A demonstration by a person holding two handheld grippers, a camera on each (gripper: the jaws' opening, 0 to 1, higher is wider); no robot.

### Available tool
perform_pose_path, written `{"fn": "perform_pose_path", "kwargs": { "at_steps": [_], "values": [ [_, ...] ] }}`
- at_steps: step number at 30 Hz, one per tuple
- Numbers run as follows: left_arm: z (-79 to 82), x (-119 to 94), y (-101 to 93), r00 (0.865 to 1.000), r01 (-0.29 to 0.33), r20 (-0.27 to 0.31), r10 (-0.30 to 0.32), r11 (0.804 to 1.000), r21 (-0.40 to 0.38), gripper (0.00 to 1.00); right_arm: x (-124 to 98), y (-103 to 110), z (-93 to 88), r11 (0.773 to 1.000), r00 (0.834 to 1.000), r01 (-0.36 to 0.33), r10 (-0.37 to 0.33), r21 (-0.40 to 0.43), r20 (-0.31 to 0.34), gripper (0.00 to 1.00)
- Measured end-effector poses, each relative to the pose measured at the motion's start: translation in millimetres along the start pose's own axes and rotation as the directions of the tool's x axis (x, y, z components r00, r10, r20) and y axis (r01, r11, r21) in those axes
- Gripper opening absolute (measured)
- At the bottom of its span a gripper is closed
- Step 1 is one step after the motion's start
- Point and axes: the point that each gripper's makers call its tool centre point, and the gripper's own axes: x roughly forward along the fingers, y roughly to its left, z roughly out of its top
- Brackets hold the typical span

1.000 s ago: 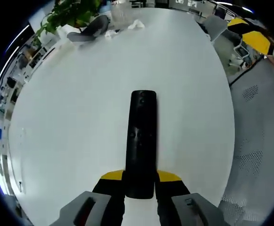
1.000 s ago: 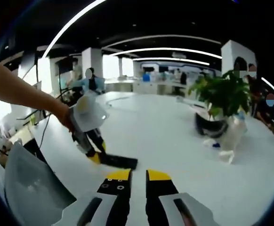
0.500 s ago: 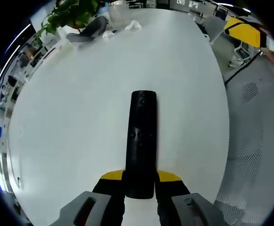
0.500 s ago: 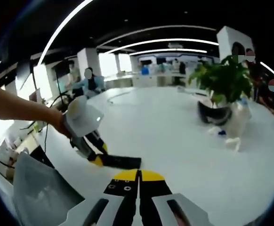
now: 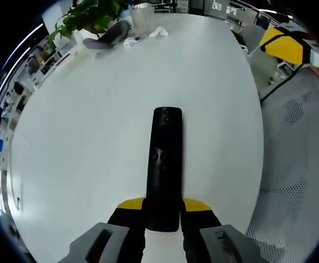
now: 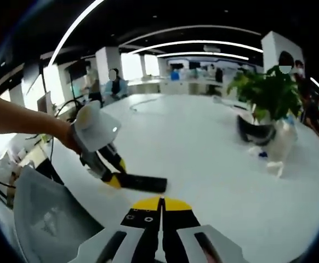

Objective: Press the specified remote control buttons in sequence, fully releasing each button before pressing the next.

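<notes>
A long black remote control (image 5: 164, 164) lies lengthwise between the yellow-tipped jaws of my left gripper (image 5: 163, 211), which is shut on its near end, above a white oval table (image 5: 94, 126). In the right gripper view the same remote (image 6: 143, 183) sticks out over the table (image 6: 203, 148) from the left gripper (image 6: 109, 174), held by a person's hand. My right gripper (image 6: 160, 205) hovers near the table's edge, its jaws pressed together with nothing between them, a short way from the remote. The right gripper's yellow tip (image 5: 284, 45) shows at the far right of the left gripper view.
A potted green plant (image 6: 262, 104) stands at the far side of the table, with a dark curved object (image 6: 256, 133) and white crumpled bits (image 6: 277, 150) beside it. Grey mesh chairs (image 5: 299, 164) flank the table; another chair back (image 6: 44, 224) is at lower left. People sit in the background.
The right gripper's jaws closed between one second and half a second ago and stay shut. Both views shifted slightly; the remote stays held in the left gripper.
</notes>
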Motion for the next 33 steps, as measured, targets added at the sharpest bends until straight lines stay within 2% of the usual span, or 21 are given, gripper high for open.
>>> {"fn": "perform_pose_path", "kwargs": {
  "at_steps": [7,9,12,18,22,27,33],
  "values": [
    [-2.1,-2,-12.0,1.000,-0.003,0.007,0.003,1.000,-0.005,0.23,1,3,-5.8,1.000,0.999,-0.011,0.010,-0.017,-0.034,0.00],
    [-2.7,-2,-14.2,1.000,-0.005,0.010,0.005,1.000,-0.011,0.23,2,7,-9.9,0.999,0.997,-0.035,0.035,-0.001,-0.065,0.00],
    [-2.6,-2,-18.9,1.000,-0.005,0.009,0.005,1.000,-0.007,0.23,3,7,-14.9,1.000,0.996,-0.025,0.023,-0.017,-0.091,0.00],
    [-3.5,-2,-27.5,1.000,-0.006,0.011,0.006,1.000,-0.010,0.23,1,3,-17.0,1.000,0.995,-0.014,0.015,0.002,-0.098,0.00],
    [-3.6,-3,-37.7,1.000,0.001,0.009,-0.001,1.000,0.009,0.23,2,3,-19.7,1.000,0.993,-0.014,0.013,-0.007,-0.114,0.00],
    [-3.9,-3,-41.3,1.000,-0.002,0.010,0.002,1.000,-0.002,0.23,1,4,-20.0,1.000,0.994,-0.016,0.014,-0.020,-0.113,0.00],
    [-4.2,-3,-49.9,1.000,-0.002,0.017,0.002,1.000,0.001,0.23,-1,5,-14.9,0.999,0.996,-0.038,0.037,-0.010,-0.083,0.00]
  ]
}}
